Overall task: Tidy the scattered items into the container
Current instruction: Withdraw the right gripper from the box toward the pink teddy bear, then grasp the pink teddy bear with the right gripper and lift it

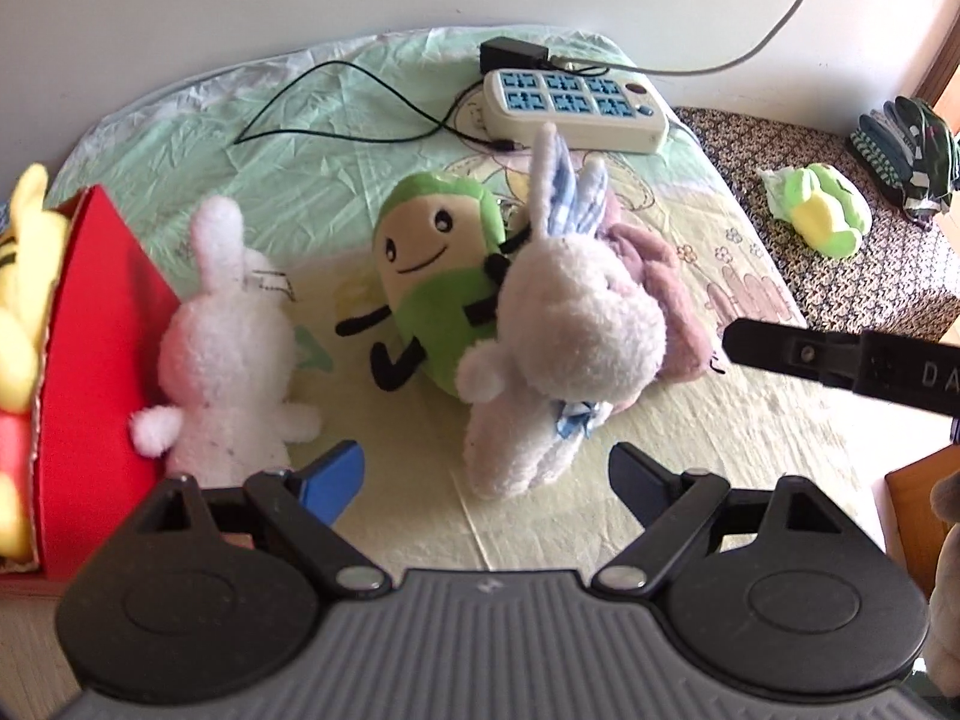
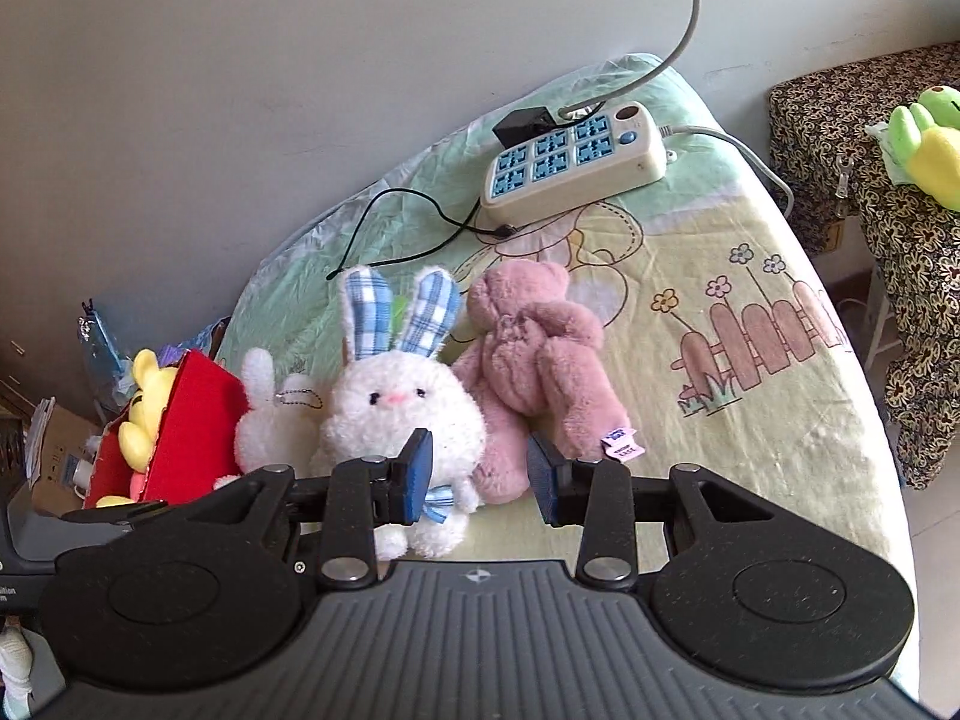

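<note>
Both claws are held open and empty above the bed [image 2: 750,252]: the left claw [image 1: 486,480] wide apart, the right claw [image 2: 480,474] narrower. A white plush rabbit with blue checked ears [image 2: 402,396] is seen leaning against a pink plush bear [image 2: 534,360]. A smaller white plush bunny [image 1: 222,336] is propped against the red cardboard box [image 1: 96,360], in which a yellow plush toy [image 1: 18,276] is held. A green bean-shaped plush doll [image 1: 432,276] lies behind.

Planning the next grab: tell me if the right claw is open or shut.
Open: the right claw has its blue pads apart, empty, before the white rabbit.
</note>
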The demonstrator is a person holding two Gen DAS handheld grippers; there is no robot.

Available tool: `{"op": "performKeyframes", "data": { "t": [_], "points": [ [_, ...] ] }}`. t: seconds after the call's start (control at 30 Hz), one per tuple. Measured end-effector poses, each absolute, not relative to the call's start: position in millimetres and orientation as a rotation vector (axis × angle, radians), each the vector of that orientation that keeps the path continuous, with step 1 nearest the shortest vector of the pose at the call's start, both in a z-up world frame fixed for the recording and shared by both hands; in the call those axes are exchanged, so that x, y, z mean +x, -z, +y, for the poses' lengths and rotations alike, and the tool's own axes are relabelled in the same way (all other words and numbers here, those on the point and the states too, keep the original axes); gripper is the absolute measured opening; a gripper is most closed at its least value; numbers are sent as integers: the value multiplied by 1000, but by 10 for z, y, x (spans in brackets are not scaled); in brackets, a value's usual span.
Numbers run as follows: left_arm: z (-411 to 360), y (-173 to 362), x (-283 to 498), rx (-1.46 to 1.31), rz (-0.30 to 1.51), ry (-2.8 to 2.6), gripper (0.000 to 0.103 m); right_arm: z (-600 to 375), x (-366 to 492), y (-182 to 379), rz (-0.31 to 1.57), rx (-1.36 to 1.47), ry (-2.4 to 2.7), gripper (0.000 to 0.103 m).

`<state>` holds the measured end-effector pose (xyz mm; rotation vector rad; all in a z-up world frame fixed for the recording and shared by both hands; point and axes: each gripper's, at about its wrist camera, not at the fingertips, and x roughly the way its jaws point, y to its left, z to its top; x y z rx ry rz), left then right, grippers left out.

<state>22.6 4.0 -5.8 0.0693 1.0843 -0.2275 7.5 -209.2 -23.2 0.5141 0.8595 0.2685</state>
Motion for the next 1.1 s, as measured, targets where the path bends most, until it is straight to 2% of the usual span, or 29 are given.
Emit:
{"op": "performKeyframes", "data": {
  "t": [0.3, 0.33, 0.4, 0.6, 0.67, 0.83, 0.9, 0.97, 1.1],
  "points": [
    [-77, 128, 160, 125, 1026, 282, 88, -1985, 311, 426, 911, 512, -314, 41],
    [-84, 137, 181, 126, 1024, 281, 87, -1958, 336, 442, 912, 514, -317, 44],
    [-87, 138, 225, 129, 1017, 285, 80, -1904, 379, 441, 915, 513, -336, 44],
    [105, 222, 376, 84, 1039, 246, 67, -1673, 387, 338, 916, 484, -475, 44],
    [221, 282, 418, 34, 1070, 243, 72, -1642, 400, 336, 922, 490, -508, 44],
    [393, 339, 466, -42, 1096, 244, 75, -1771, 433, 270, 859, 525, -504, 44],
    [441, 327, 467, -48, 1094, 238, 74, -1922, 483, 241, 806, 540, -411, 47],
    [500, 294, 462, -56, 1086, 230, 74, -2017, 595, 266, 791, 478, -301, 55],
    [575, 232, 403, -23, 1077, 188, 74, -2062, 869, 485, 858, 377, -248, 56]
  ]
}}
